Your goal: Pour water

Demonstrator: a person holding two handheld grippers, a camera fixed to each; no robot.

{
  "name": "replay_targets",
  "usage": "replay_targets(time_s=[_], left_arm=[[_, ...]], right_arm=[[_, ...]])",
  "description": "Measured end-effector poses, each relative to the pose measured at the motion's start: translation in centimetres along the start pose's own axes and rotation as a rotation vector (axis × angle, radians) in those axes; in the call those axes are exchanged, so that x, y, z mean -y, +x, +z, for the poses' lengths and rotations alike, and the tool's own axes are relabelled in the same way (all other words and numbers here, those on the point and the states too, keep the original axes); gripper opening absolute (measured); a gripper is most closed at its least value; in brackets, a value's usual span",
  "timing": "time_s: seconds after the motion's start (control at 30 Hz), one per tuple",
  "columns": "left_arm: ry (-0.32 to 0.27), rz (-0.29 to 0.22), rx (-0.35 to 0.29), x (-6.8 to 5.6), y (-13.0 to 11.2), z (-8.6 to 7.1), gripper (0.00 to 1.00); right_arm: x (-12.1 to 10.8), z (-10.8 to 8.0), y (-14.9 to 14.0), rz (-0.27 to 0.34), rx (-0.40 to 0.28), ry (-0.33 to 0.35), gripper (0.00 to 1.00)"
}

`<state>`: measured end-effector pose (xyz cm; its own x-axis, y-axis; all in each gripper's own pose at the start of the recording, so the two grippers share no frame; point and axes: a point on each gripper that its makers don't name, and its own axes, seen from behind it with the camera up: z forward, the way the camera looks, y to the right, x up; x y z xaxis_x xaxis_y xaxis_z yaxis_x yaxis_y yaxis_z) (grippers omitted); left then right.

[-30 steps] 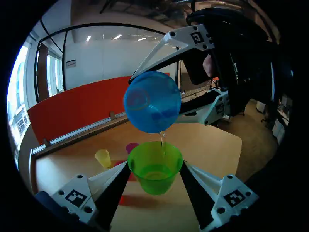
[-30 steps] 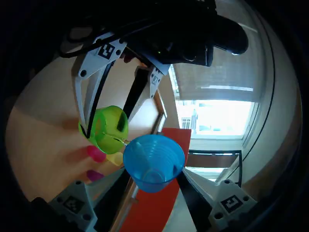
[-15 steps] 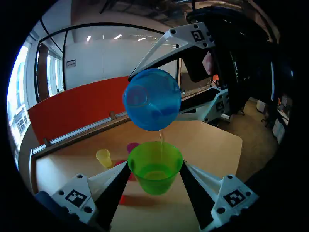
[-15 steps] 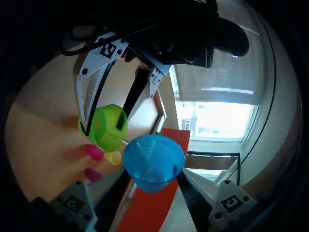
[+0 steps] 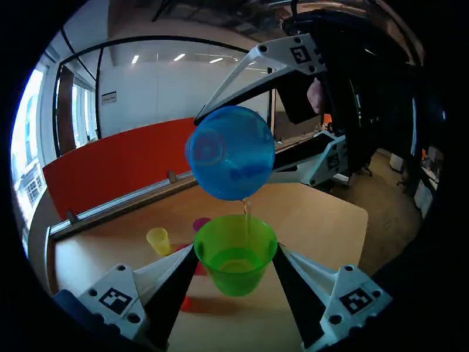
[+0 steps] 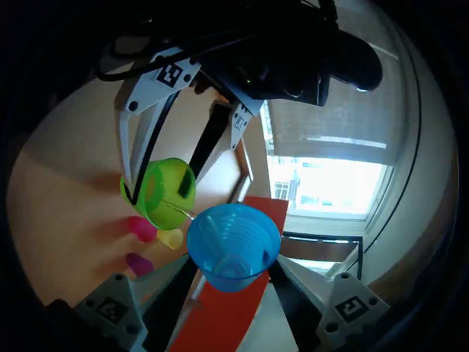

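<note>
Two grips: left gripper (image 5: 235, 253) clamps the translucent green plastic cup (image 5: 235, 274), right gripper (image 6: 233, 265) the tilted translucent blue plastic cup (image 5: 231, 154); aim the thin water stream (image 5: 247, 212) centrally (tilt slowly).

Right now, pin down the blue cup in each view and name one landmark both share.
Left gripper view: blue cup upper centre, tipped above the green cup.
Right gripper view: lower centre, mouth toward the camera.
Shared landmark: green cup, up-left of the blue cup in the right gripper view.
</note>
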<state>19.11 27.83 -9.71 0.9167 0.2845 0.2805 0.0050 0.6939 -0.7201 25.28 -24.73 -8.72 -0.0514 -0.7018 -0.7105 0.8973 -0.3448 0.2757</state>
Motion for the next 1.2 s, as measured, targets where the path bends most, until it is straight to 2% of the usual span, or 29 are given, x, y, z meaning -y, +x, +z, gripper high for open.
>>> replay_targets(time_s=[0.4, 0.9, 1.2], left_arm=[[-0.001, 0.001, -0.004, -0.1, 0.2, 0.0, 0.87], [0.0, -0.002, -0.008, -0.1, 0.2, 0.0, 0.87], [0.002, -0.001, -0.007, 0.1, 0.1, 0.0, 0.87]], right_arm=[[-1.5, 1.1, -1.6, -0.03, -0.001, -0.005, 0.85], [-2.1, 1.9, -3.1, -0.043, 0.004, -0.013, 0.85], [-2.3, 2.6, -3.6, -0.073, 0.004, -0.014, 0.85]])
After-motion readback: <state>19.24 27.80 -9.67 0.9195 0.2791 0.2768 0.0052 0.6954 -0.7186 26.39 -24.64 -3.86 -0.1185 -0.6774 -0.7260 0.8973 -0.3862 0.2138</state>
